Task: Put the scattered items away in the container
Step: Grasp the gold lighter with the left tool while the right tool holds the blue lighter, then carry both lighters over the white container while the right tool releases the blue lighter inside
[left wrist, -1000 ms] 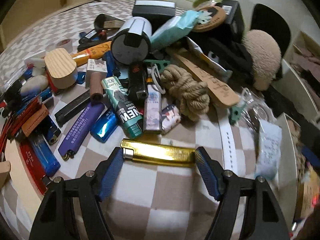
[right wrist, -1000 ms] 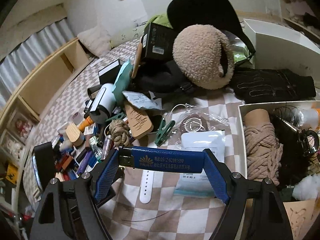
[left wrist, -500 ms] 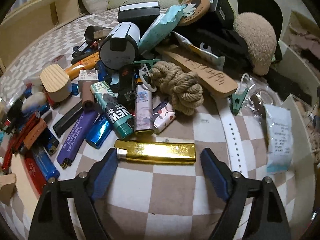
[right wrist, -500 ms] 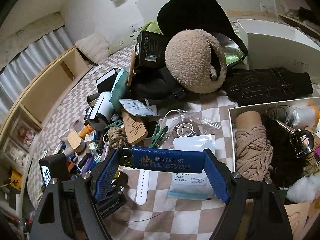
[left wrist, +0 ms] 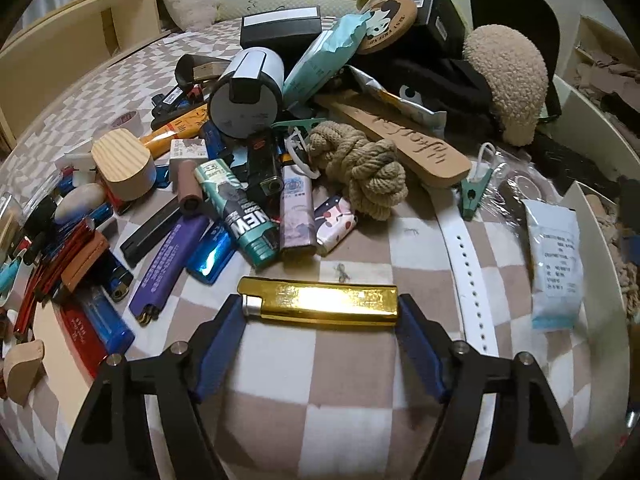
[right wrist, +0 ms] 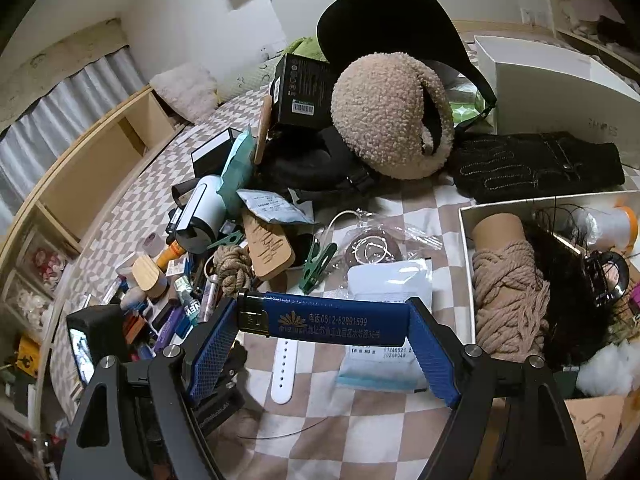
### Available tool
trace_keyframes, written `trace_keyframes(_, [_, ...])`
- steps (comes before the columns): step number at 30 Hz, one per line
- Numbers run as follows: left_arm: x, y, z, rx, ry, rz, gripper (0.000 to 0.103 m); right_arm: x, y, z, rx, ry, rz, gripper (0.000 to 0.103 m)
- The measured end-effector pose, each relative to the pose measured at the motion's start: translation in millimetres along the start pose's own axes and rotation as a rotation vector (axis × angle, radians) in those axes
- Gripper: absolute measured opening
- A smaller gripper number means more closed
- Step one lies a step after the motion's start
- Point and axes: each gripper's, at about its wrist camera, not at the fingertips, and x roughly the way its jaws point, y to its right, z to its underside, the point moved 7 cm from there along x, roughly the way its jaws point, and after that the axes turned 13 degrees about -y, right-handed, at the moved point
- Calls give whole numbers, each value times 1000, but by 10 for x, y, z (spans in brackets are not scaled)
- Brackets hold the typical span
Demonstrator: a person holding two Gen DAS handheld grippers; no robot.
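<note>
A gold lighter (left wrist: 320, 304) lies crosswise on the checked cloth between the fingers of my left gripper (left wrist: 320, 312), whose blue pads touch both its ends. My right gripper (right wrist: 324, 320) is shut on a blue lighter (right wrist: 324, 318) and holds it above the cloth, left of the white container (right wrist: 466, 240). The container holds rope, a black clip and stuffing. A pile of lighters (left wrist: 248, 216), a rope knot (left wrist: 360, 168) and a white strap (left wrist: 468, 280) lie beyond the gold lighter.
A fluffy tan earmuff (right wrist: 388, 120), black cap (right wrist: 392, 24), black boxes (right wrist: 298, 92), a grey cylinder (left wrist: 246, 94), a wooden tag (left wrist: 404, 140), a green clip (right wrist: 316, 266) and a white packet (right wrist: 388, 312) crowd the cloth. A wooden shelf (right wrist: 92, 168) runs along the left.
My left gripper opened off the gold lighter half a second ago, then closed in on its ends again. My right gripper held the blue lighter and drifted slightly.
</note>
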Motion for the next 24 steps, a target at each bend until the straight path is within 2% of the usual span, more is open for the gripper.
trace_keyframes(5, [-168, -28, 113, 20, 19, 25, 76, -38, 10, 76, 16, 21, 31, 83])
trace_keyframes(11, [-443, 7, 216, 53, 52, 89, 76, -208, 46, 187, 34, 41, 53, 83])
trace_keyframes(17, [-911, 189, 175, 125, 125, 150, 76, -820, 123, 77, 40, 163, 49, 83])
trace_keyframes(21, [-1222, 463, 130, 196, 169, 224, 76, -1154, 330, 118, 47, 185, 67, 83])
trace_keyframes(24, [-1413, 704, 141, 254, 191, 278, 76, -1422, 557, 185, 45, 193, 116, 83])
